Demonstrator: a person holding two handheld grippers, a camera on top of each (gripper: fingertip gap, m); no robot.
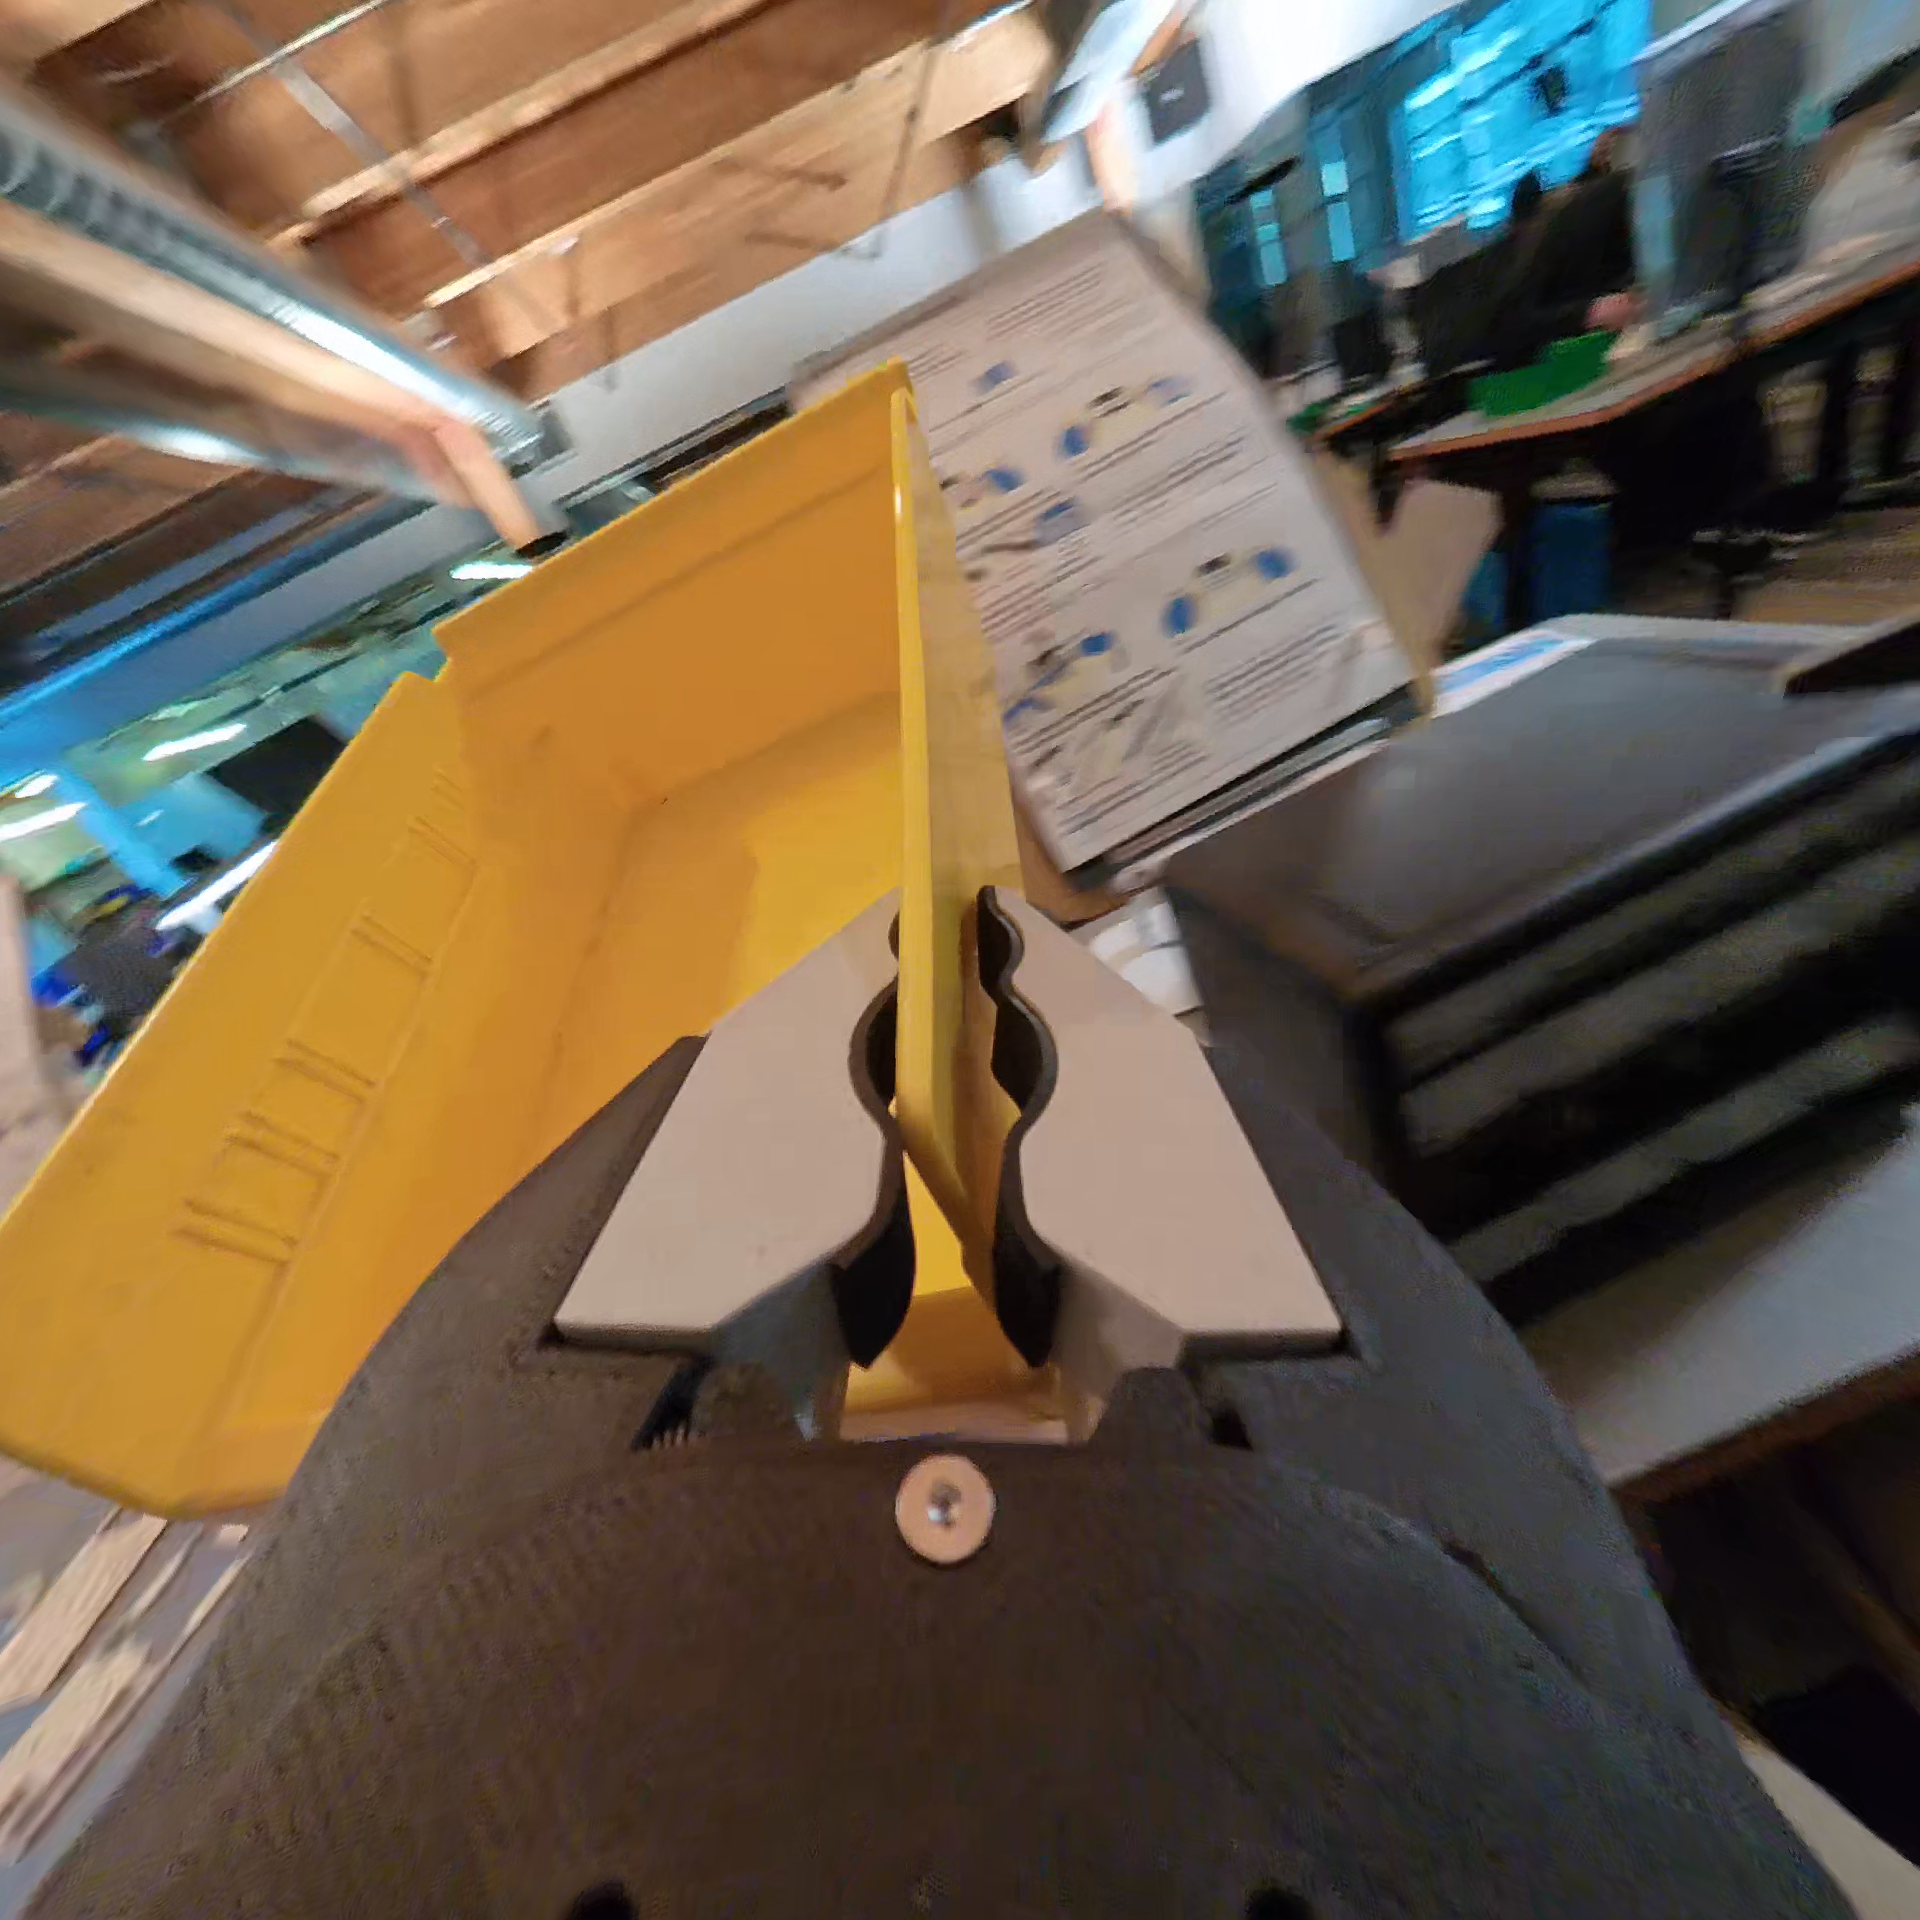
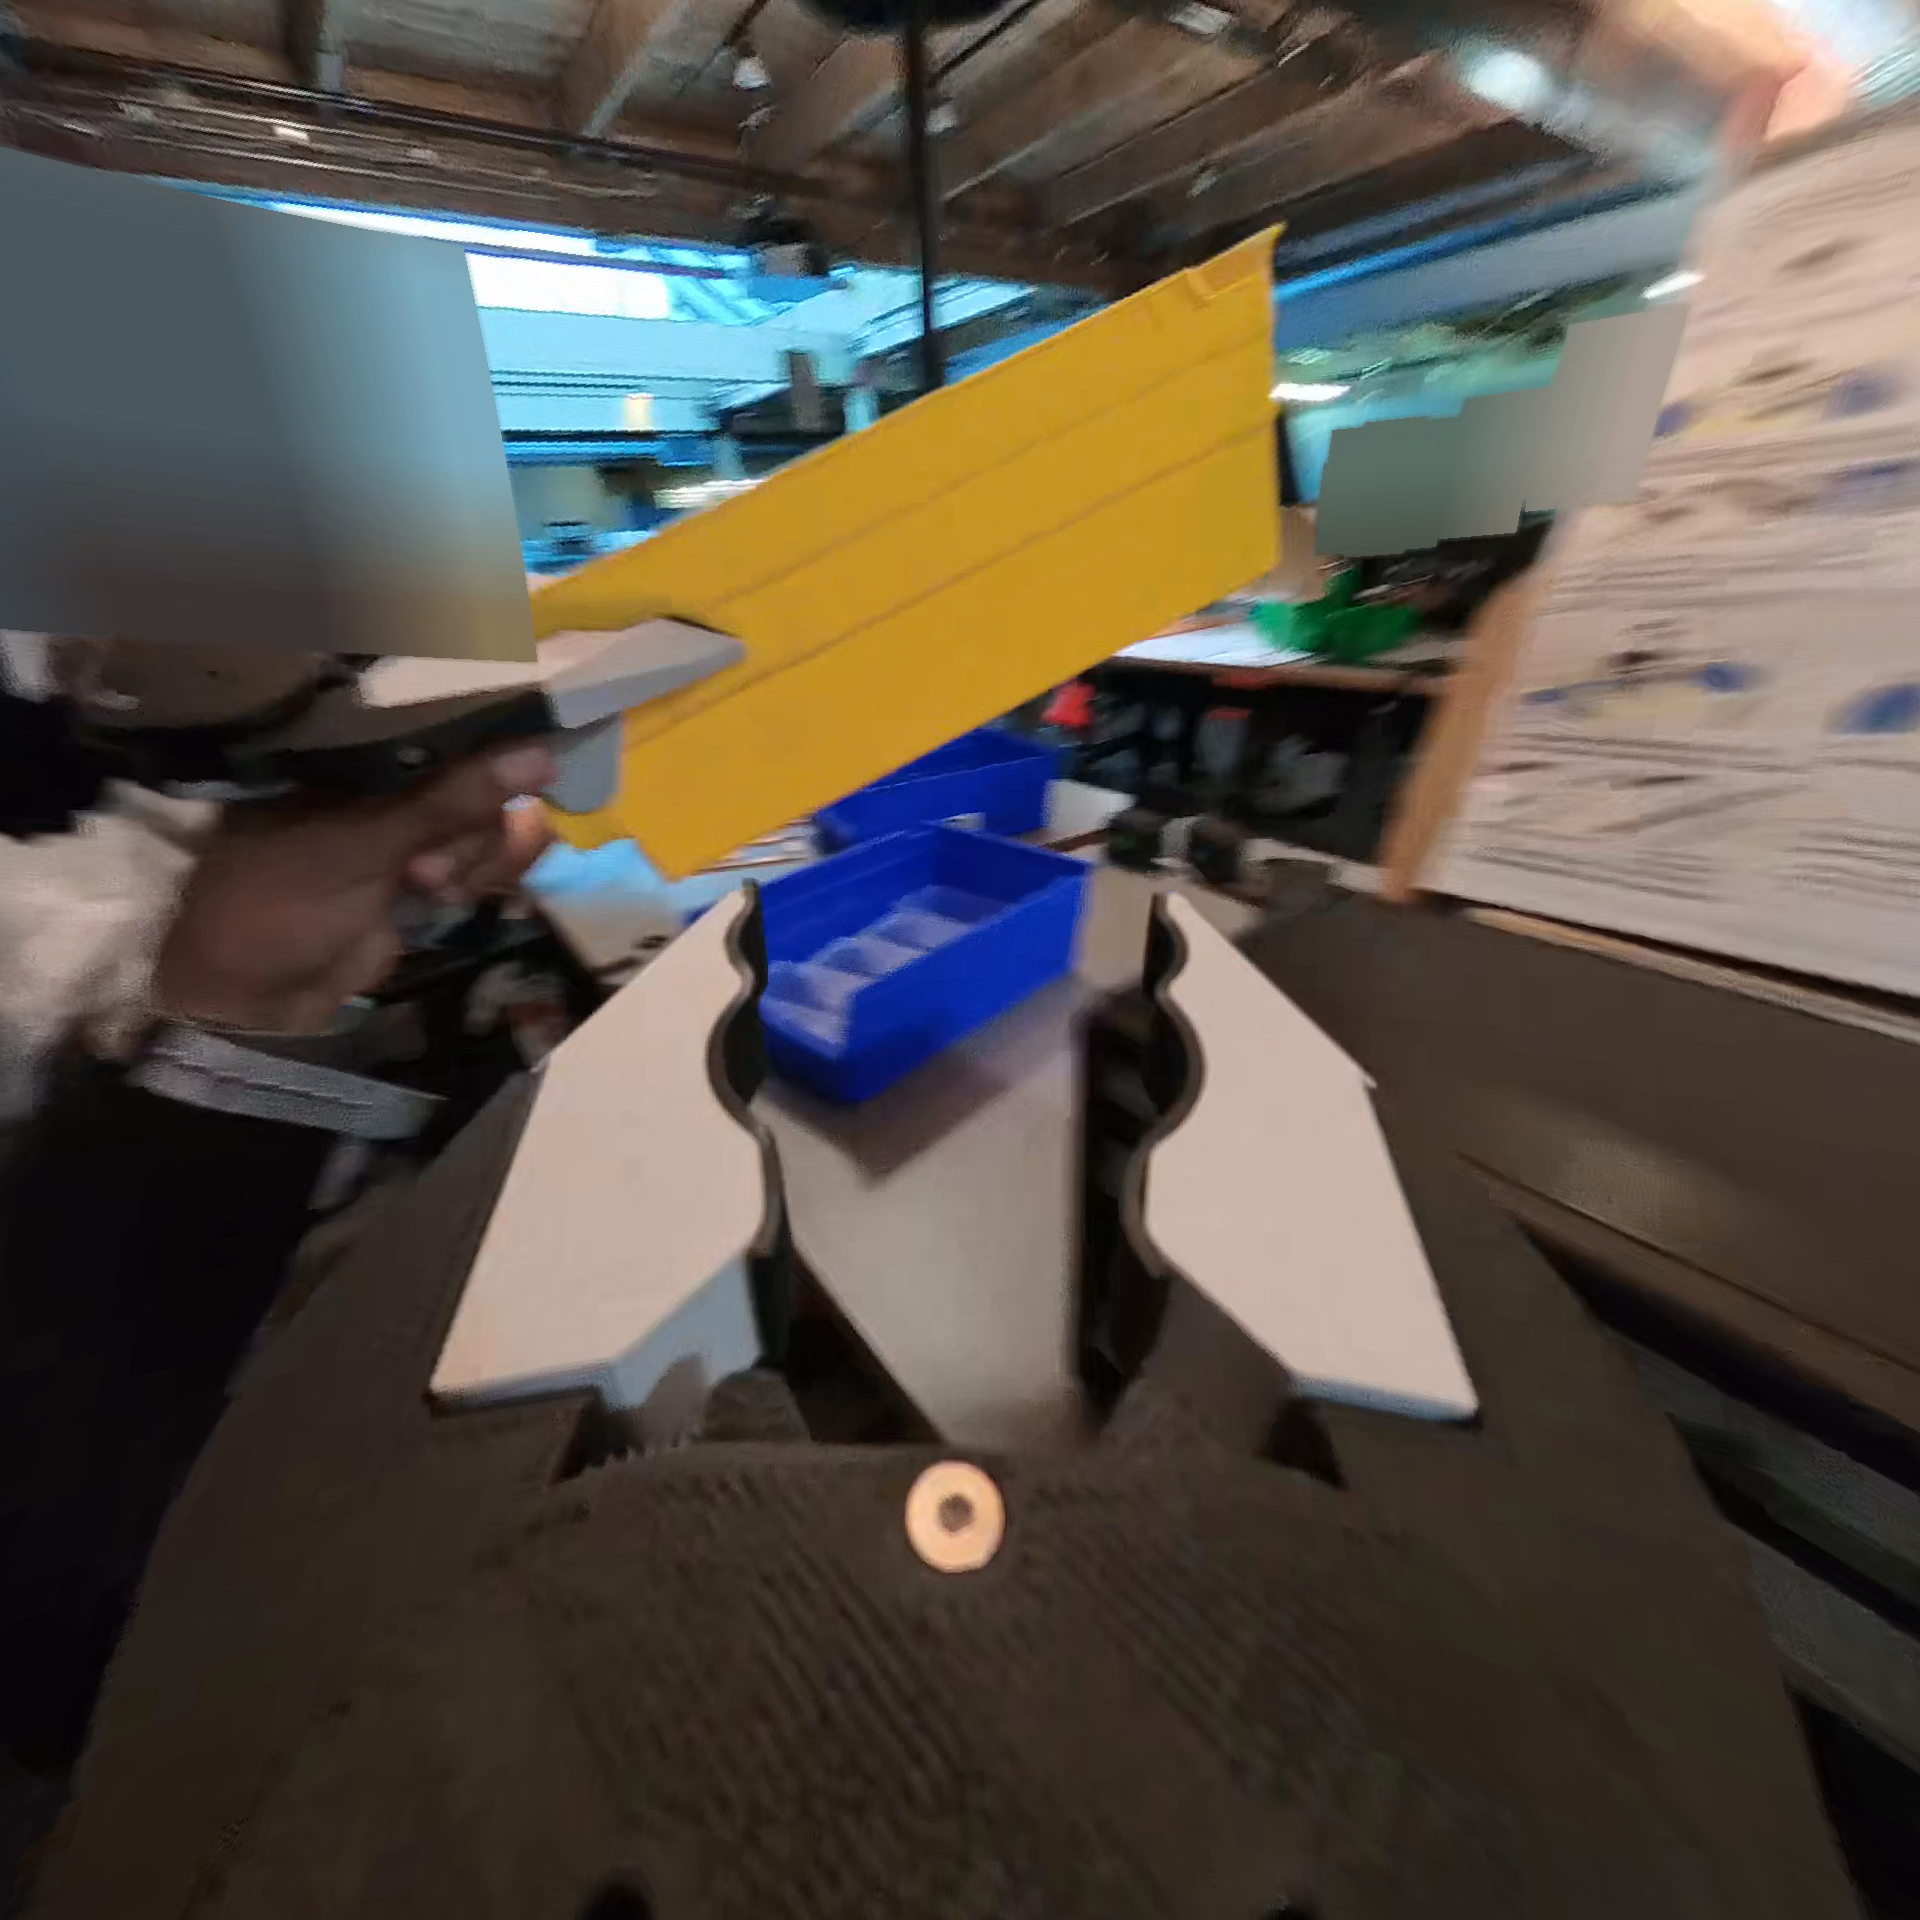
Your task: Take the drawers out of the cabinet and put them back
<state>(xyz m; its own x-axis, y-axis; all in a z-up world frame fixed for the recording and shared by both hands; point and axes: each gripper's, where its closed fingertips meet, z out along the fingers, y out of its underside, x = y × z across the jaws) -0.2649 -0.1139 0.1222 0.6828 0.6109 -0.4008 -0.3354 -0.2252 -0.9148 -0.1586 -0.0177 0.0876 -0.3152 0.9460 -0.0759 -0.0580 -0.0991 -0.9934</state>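
My left gripper (image 1: 940,935) is shut on the side wall of a yellow drawer (image 1: 582,852) and holds it tilted up in the air. The black cabinet (image 1: 1621,935) stands to the right of it. In the right wrist view the yellow drawer (image 2: 935,582) hangs at mid-height with the left gripper (image 2: 644,675) clamped on its near end, held by a person's hand (image 2: 312,883). My right gripper (image 2: 951,935) is open and empty, low over the table. A blue drawer (image 2: 925,956) rests on the table beyond its fingers. A second blue drawer (image 2: 956,779) lies behind it.
A white poster board (image 1: 1143,582) leans behind the cabinet; it also shows in the right wrist view (image 2: 1714,623). The black cabinet's top (image 2: 1558,1091) fills the right side there. Green parts (image 2: 1330,623) lie on a far bench.
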